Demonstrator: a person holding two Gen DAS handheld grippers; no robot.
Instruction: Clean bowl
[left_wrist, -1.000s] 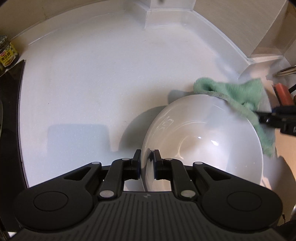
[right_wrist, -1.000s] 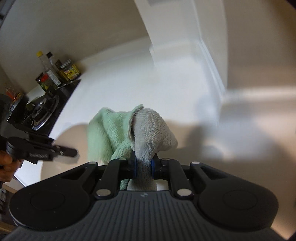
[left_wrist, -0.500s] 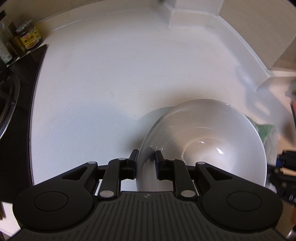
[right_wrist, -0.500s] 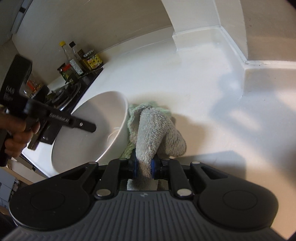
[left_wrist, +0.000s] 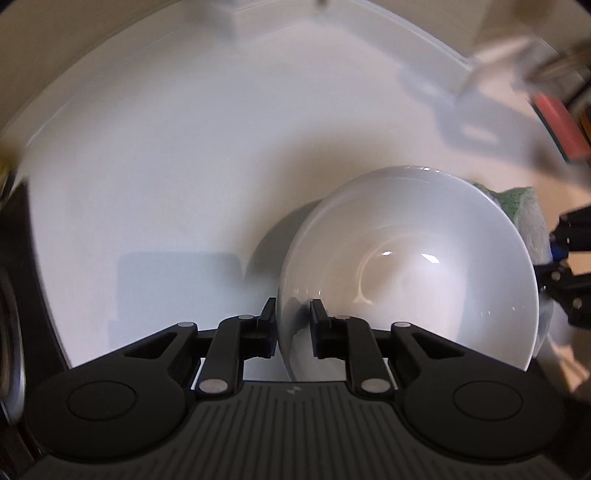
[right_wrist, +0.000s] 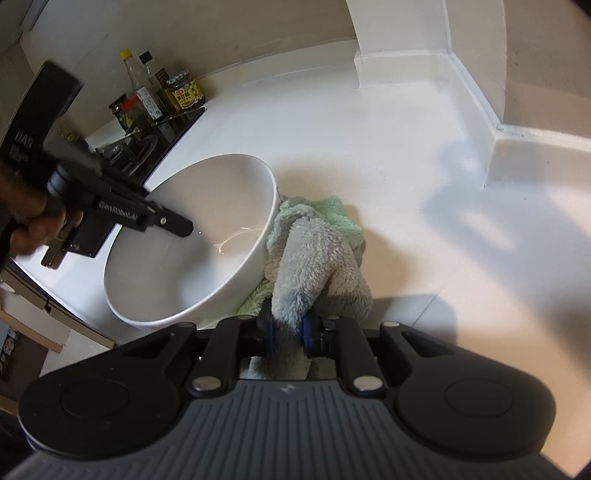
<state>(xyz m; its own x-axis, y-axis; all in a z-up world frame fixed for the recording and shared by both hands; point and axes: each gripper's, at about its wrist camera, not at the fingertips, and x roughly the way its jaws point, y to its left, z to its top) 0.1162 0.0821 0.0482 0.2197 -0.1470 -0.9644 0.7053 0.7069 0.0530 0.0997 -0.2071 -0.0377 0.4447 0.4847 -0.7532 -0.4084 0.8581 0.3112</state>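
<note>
- Bowl (right_wrist: 192, 240) is sitting tilted on the worktop (right_wrist: 369, 155), its mouth opening up toward 10 o'clock in the right wrist view.
- Left gripper (left_wrist: 293, 325) is pinching the near rim, one finger inside, one outside.
- Right gripper (right_wrist: 288, 328) is clamping the cloth (right_wrist: 317, 258), which is pressing the bowl's outer wall at 3 o'clock.
- Being round, the bowl has no long axis; the right gripper is nearest, needing to swing over the rim toward 9 o'clock.

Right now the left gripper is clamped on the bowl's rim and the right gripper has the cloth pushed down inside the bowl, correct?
Not quite. The left gripper does clamp the rim of the bowl, but the cloth held by the right gripper lies outside the bowl, against its outer wall on the counter. The right wrist view shows it.
</note>
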